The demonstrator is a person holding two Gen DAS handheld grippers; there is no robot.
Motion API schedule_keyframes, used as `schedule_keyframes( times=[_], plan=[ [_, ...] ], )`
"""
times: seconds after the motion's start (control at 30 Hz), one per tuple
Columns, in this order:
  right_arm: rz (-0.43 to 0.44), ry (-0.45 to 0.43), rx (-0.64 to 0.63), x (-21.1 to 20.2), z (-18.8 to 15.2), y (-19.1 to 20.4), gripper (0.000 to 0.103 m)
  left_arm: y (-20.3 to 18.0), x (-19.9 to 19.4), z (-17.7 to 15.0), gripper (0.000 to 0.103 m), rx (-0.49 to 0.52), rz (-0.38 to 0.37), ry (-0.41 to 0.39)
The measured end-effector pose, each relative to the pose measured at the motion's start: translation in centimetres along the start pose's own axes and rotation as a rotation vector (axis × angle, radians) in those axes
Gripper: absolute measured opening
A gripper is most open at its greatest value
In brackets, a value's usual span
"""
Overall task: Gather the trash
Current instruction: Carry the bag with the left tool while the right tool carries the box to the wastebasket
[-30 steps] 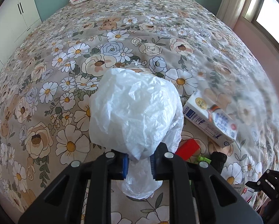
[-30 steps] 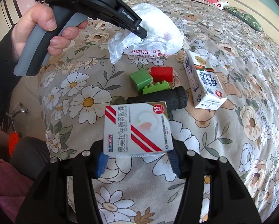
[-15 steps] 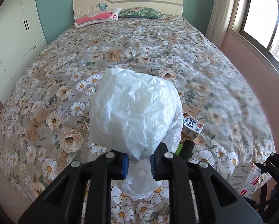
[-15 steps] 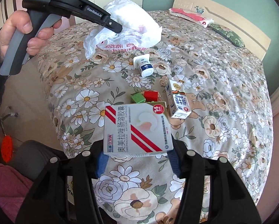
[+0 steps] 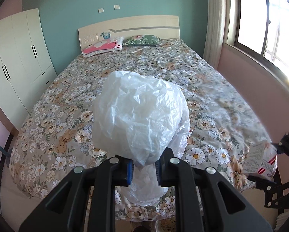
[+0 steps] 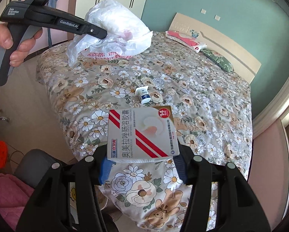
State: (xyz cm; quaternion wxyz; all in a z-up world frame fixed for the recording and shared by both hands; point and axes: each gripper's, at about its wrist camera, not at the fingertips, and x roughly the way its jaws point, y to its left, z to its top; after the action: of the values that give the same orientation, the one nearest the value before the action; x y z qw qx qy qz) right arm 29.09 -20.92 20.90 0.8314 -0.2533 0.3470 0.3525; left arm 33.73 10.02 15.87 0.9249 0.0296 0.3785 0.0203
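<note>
My left gripper (image 5: 143, 171) is shut on a crumpled white plastic bag (image 5: 142, 119) and holds it high above the foot of the floral bed (image 5: 67, 100). The bag also shows in the right wrist view (image 6: 115, 29), with the left gripper (image 6: 98, 32) clamped on it. My right gripper (image 6: 141, 167) is shut on a white medicine box with red stripes (image 6: 142, 135), held above the bed's near corner. That box shows at the right edge of the left wrist view (image 5: 260, 160). A small white tube (image 6: 143, 94) lies on the bed.
Two pillows (image 5: 103, 46) lie at the headboard. A white wardrobe (image 5: 14, 58) stands on the left, a window (image 5: 270, 19) on the right. A grey chair (image 6: 36, 168) and an orange disc (image 6: 0, 152) sit beside the bed at lower left.
Both grippers have risen and pulled back from the bed with the bag and box held. The milk carton and toy bricks have dropped out of view.
</note>
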Motion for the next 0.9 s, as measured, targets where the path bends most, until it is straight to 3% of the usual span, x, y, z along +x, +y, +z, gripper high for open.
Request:
schedule_keyframes(
  times=[0.53,0.7,0.9],
  plan=[
    [-0.134,-0.121,-0.019,-15.1,1.0,5.3,0.055,-1.5,-15.3,-5.0,0.02,0.114,0.043,-0.146],
    [-0.133,-0.153,-0.007,-18.3,0.0,6.4,0.055,-2.1,-18.0,-7.5,0.02,0.148,0.08,-0.195],
    [-0.124,-0.169,-0.006,-20.6,-2.1,8.2,0.055,-2.9,-19.1,-11.3,0.02,0.168,0.055,-0.2]
  ],
)
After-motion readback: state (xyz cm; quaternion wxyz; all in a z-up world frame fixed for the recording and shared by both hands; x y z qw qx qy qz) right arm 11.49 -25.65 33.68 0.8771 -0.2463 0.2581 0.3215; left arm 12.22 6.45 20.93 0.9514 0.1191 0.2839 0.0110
